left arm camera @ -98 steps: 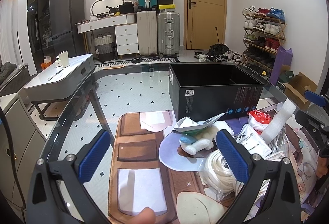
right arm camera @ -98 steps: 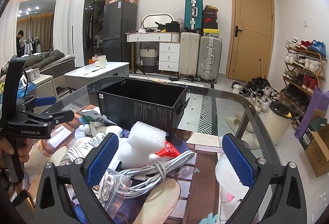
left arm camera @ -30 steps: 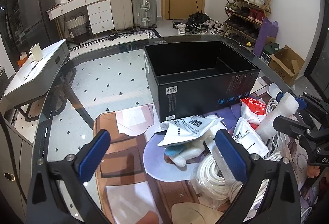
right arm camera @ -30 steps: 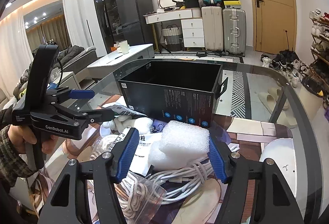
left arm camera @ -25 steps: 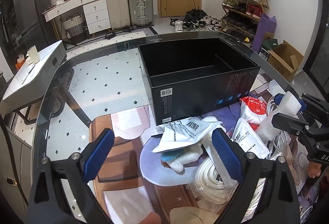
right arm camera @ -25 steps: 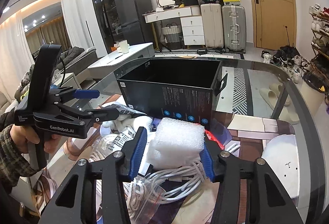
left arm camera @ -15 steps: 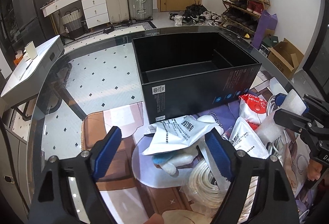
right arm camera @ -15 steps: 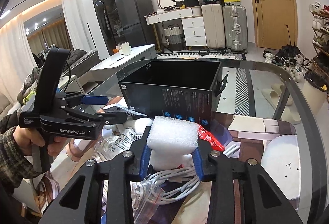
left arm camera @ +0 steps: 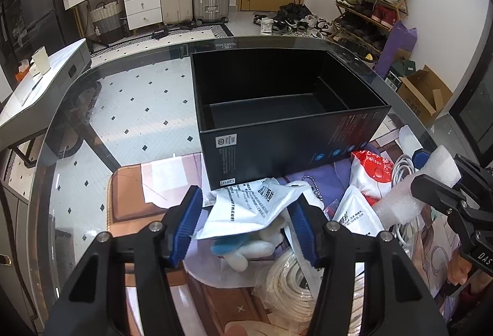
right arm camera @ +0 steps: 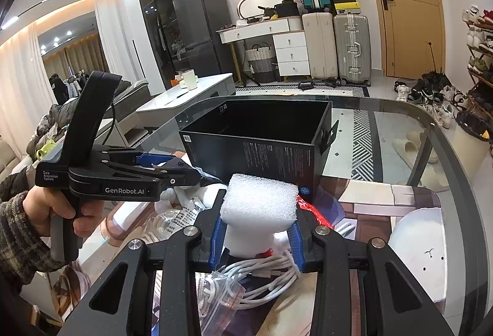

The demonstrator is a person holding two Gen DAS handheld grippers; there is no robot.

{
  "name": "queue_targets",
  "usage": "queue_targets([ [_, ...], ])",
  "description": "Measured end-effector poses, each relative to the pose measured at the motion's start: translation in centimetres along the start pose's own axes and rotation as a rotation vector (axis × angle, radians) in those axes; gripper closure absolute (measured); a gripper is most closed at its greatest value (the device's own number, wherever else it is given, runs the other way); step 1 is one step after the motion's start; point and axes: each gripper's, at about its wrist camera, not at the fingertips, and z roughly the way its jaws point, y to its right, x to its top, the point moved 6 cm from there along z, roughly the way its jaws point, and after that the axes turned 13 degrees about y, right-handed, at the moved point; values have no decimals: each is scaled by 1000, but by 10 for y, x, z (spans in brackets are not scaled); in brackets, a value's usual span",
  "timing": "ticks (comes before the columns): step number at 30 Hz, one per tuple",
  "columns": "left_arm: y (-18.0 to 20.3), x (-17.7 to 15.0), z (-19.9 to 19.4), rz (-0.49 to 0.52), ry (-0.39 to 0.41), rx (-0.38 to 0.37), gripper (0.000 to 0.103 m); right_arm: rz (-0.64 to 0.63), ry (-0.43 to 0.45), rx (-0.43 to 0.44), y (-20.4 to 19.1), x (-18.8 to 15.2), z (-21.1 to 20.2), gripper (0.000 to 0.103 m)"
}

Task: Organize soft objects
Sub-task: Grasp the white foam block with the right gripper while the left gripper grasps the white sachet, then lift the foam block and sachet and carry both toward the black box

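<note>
This is a lived-in home, an open living and entry area. Suitcases (right arm camera: 334, 49) stand by a white dresser (right arm camera: 277, 51) near a wooden door (right arm camera: 409, 6), a shoe rack (left arm camera: 369, 1) is crowded with footwear, a dark fridge (right arm camera: 201, 30) stands by the wall, and a glass dining table (left arm camera: 129, 108) sits on tiled floor.

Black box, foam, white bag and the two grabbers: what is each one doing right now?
black box: open on top, nothing visible inside.
foam block: squeezed between the pads.
right gripper: shut on the foam block.
white bag: crumpled, lying between the jaws.
left gripper: closing around the white bag.
</note>
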Motion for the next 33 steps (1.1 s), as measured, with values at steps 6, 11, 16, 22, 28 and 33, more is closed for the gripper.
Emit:
queue_targets([
  [6,-2,-1,-1,-4,-8,6,60,3,2,-5,2,2,-1,68],
  [11,-1,-2,-2,-15,-14,-4,65,2,10,-17,4,5,-4,68],
  [16,0,-2,-7,-23,-8,-23,69,13,14,-32,7,7,-9,68],
  [22,0,2,-16,-40,16,-30,75,13,17,-40,7,11,-14,68],
  [28,0,0,-25,-57,19,-41,76,10,22,-44,3,19,-17,68],
  [33,4,3,-36,-50,38,-43,77,27,14,-25,0,26,-19,68],
])
